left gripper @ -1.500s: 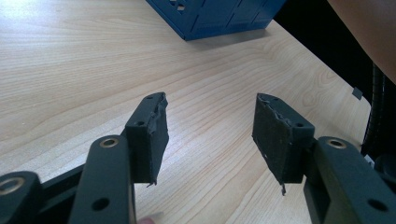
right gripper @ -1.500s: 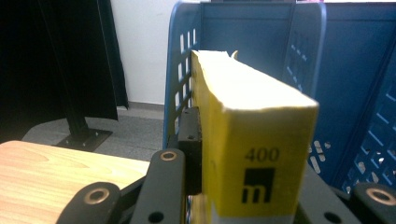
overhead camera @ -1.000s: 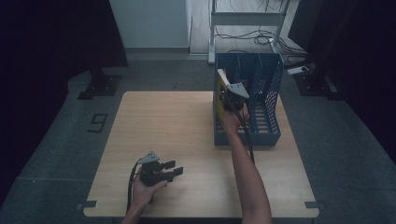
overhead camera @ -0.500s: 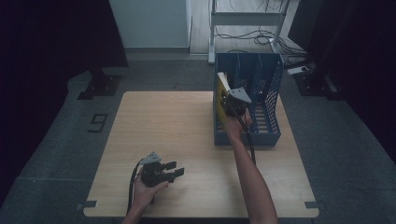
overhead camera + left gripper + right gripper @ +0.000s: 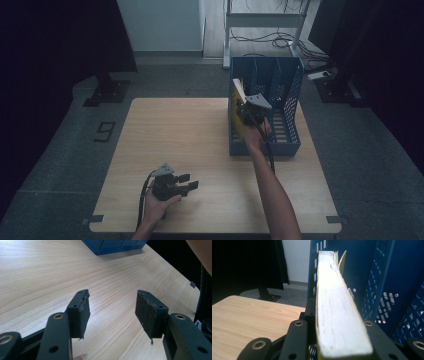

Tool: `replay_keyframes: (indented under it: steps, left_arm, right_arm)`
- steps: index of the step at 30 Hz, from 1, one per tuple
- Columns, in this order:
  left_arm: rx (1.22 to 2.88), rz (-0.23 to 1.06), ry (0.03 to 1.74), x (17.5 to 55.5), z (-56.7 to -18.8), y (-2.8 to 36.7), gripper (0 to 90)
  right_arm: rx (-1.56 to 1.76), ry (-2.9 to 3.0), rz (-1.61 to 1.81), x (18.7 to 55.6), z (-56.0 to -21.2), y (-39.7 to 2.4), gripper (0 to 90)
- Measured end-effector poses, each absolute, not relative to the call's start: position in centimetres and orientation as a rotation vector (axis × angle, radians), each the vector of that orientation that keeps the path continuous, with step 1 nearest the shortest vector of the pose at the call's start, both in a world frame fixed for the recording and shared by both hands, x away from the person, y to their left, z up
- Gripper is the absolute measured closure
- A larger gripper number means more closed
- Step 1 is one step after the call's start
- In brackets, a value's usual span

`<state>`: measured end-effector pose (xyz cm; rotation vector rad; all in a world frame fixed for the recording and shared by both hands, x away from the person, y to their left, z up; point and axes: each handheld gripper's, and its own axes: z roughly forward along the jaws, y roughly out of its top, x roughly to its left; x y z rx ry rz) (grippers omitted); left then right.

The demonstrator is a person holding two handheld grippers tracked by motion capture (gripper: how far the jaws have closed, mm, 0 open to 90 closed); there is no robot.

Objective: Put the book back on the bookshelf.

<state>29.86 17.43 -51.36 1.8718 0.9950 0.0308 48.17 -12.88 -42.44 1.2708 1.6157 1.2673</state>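
Here the work in hand looks like filing a book (image 5: pixel 237 95) into the blue rack (image 5: pixel 287 145) at the far right of the table (image 5: pixel 165 130). The right gripper (image 5: pixel 248 111) holds the book upright in the rack's leftmost slot, hard against the rack's left wall. In the right gripper view the book's pale page edge (image 5: pixel 335 305) runs straight up between the two black jaws. They have just been easing apart, yet the book sits so snug between them that the grip reads as barely loosened, not let go. I judge the placing step to be nearly done: the book stands in the rack and the release is starting.

The next move calls for spreading those jaws enough to clear both covers, then drawing the gripper back toward the rack's near front, along the slot, without dragging the book over.

Room is tight there: the rack's left wall on one side, a perforated divider (image 5: pixel 384 290) on the other. Left of the rack the tabletop is bare. The left gripper (image 5: pixel 186 183) rests well away from the rack, near the table's front edge, jaws wide apart around nothing, pointing roughly toward the rack.
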Motion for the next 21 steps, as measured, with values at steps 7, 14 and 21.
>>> replay_keyframes:
  steps: [7,14,21]
  left_arm:
    - [1.875,0.025,0.999,29.90,-51.57,17.34,44.8]
    - [1.883,0.021,0.998,29.93,-51.72,17.21,44.7]
    - [1.883,0.019,1.001,29.99,-51.81,17.24,44.5]
  right_arm:
    - [1.283,1.662,1.263,48.72,-41.96,-12.88,67.6]
    - [1.272,1.671,1.204,48.90,-41.79,-12.66,73.9]
    - [1.287,1.649,1.200,49.13,-41.77,-12.88,74.4]
